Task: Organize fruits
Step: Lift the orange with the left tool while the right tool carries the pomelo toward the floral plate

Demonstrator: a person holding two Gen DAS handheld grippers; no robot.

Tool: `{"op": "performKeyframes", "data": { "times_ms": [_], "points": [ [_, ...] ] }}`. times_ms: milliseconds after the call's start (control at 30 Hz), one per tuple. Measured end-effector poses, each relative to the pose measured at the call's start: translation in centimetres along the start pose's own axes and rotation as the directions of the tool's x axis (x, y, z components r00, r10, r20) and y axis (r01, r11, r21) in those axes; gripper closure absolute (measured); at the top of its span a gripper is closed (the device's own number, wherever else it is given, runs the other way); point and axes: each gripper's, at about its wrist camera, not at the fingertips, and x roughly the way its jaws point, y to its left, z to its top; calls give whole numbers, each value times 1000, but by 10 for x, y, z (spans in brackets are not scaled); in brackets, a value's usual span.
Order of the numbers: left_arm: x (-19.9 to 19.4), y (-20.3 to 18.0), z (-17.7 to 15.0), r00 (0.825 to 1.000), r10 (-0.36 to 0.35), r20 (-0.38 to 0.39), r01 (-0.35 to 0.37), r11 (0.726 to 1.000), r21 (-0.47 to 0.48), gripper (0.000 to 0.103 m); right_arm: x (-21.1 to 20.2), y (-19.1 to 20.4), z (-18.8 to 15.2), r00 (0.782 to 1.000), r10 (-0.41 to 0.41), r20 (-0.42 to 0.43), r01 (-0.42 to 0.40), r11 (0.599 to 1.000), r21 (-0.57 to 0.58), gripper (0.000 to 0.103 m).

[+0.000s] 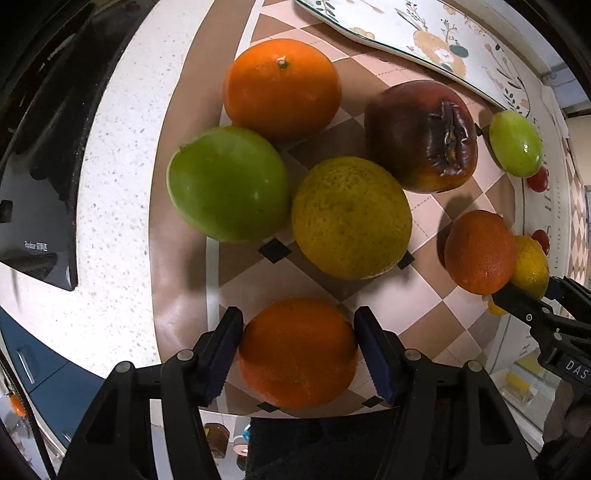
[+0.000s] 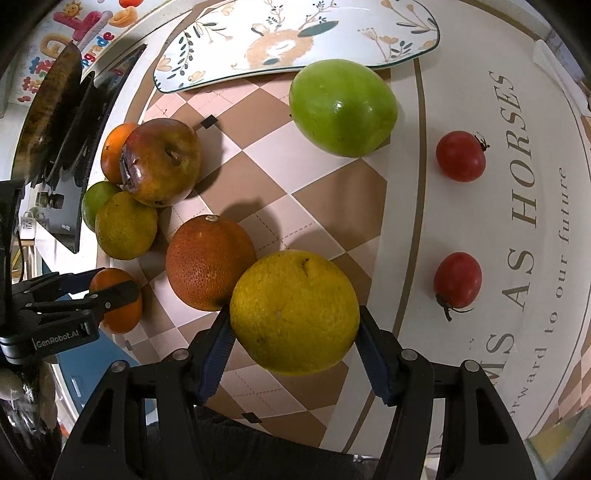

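- Firstly, in the left wrist view, the left gripper [image 1: 298, 352] held a small orange [image 1: 297, 352] between its blue pads, one pad pressed to each side of the fruit, low over the near edge of the checked mat [image 1: 436, 295].
- Beyond it lay a cluster on the mat: a green apple [image 1: 228, 184] touching a yellow-green citrus [image 1: 351, 218], with a stemmed orange [image 1: 281, 89] just behind the apple and a bruised, split dark red apple [image 1: 421, 136] to the right.
- Farther right sat a dark orange [image 1: 479, 252], and against its right side the right gripper [image 1: 532, 291] was closed around a yellow orange [image 1: 530, 266].
- A second green apple [image 1: 516, 144] lay near the mat's far right, with the decorated plate [image 1: 424, 33] behind everything.
- Then, in the right wrist view, the right gripper [image 2: 294, 334] clasped the yellow orange [image 2: 294, 312] between its pads, the fruit touching the dark orange [image 2: 209, 262] on its left.
- A green apple [image 2: 342, 108] lay ahead, just before the plate [image 2: 295, 37].
- Two cherry tomatoes [image 2: 460, 156] [image 2: 457, 280] rested apart on the lettered white band at the right.
- At the left, the left gripper [image 2: 110, 290] gripped the small orange [image 2: 117, 301], near the bruised apple [image 2: 162, 162] and the yellow-green citrus [image 2: 125, 226].
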Motion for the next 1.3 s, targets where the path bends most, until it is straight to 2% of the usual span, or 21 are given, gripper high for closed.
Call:
{"op": "performKeyframes", "data": {
  "times_ms": [400,600,933,1067,1167,1300],
  "points": [
    [12,-2,9,999,3,-51,-1,999,46,42,5,6,2,1000,-13,10,13,1000,6,37],
    [5,-7,2,999,34,-15,-33,999,28,44,2,3,-1,999,-35,32,34,999,32,37],
    [-18,-2,5,998,1,56,0,1000,-16,46,-14,-15,-1,997,-32,72,25,995,92,38],
    [-26,-13,4,998,-8,69,7,1000,17,48,-25,-16,-1,995,-35,93,26,995,94,38],
    [-21,-22,4,999,-25,46,22,998,55,48,-27,-16,-2,995,-37,97,28,996,90,38],
    [-23,-30,8,999,8,51,-13,996,89,45,-27,-20,2,996,-39,85,31,995,96,38]
  ]
}}
